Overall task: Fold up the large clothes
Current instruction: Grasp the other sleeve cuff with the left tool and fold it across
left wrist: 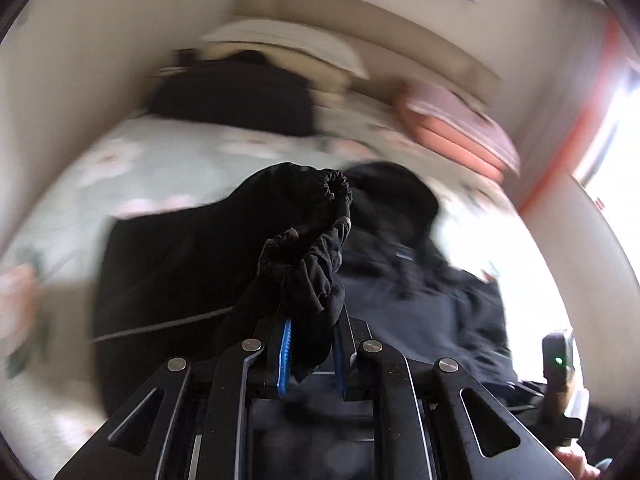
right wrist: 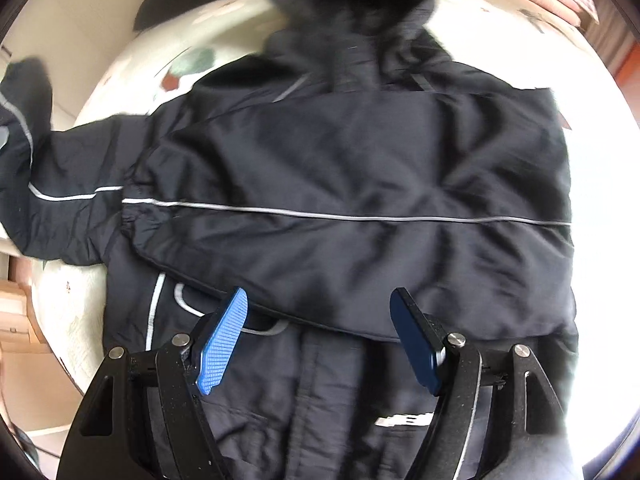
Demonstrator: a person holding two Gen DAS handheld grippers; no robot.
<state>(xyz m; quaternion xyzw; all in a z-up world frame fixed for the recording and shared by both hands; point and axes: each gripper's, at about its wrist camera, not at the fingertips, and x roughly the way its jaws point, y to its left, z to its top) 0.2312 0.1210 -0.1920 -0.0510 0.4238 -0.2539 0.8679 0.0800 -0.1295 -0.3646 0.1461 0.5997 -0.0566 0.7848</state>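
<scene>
A large black jacket point(right wrist: 340, 168) with thin grey piping lies spread on a bed with a pale floral sheet point(right wrist: 80, 312). One sleeve is folded across its chest; the other sleeve point(right wrist: 48, 184) stretches out to the left. My right gripper point(right wrist: 320, 308) is open and empty, hovering just above the folded sleeve's lower edge. My left gripper point(left wrist: 310, 320) is shut on the gathered elastic cuff point(left wrist: 308, 248) of a sleeve and holds it lifted above the jacket point(left wrist: 180, 260).
A dark pile point(left wrist: 236, 96), white pillows point(left wrist: 288, 48) and a pink folded blanket point(left wrist: 456, 128) sit at the head of the bed. A bright window point(left wrist: 616, 128) is on the right. Wooden furniture point(right wrist: 16, 320) stands beside the bed's left edge.
</scene>
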